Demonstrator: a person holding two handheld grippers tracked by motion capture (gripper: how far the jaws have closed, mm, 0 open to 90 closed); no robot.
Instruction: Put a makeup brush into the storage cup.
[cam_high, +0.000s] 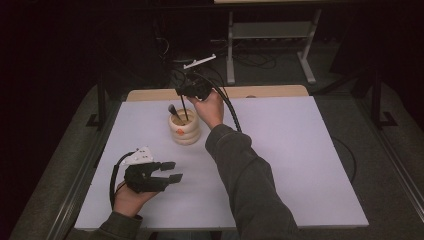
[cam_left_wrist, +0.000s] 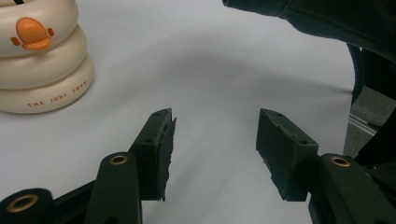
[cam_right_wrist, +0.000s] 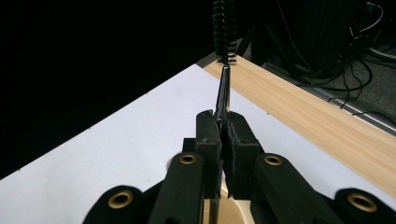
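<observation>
the work looked partly done: small brushes going into a cream, ring-stacked holder (cam_high: 184, 129) that stood just left of centre in the high view, on the white table (cam_high: 300, 165). 1 dark brush (cam_high: 173, 112) already leaned inside the holder, its head poking out toward the upper left.

the right gripper (cam_high: 189, 91) hung above the holder, near the top middle of the high view, with its jaws pressed together on a thin black spoolie brush (cam_high: 184, 107). in the right gripper view the wand (cam_right_wrist: 223, 88) ran up from between the closed jaws to a bristled tip at the top centre of the frame. in the high view its lower end seemed to reach into the holder's mouth, though whether it rested on the bottom could not be told. so this 2nd brush was probably at the point of being set in, or possibly drawn out; letting go remained.

the left gripper (cam_high: 172, 172) lay idle low on the left of the high view, jaws apart with nothing between them, the holder (cam_left_wrist: 39, 56) at the upper left of its own view.
</observation>
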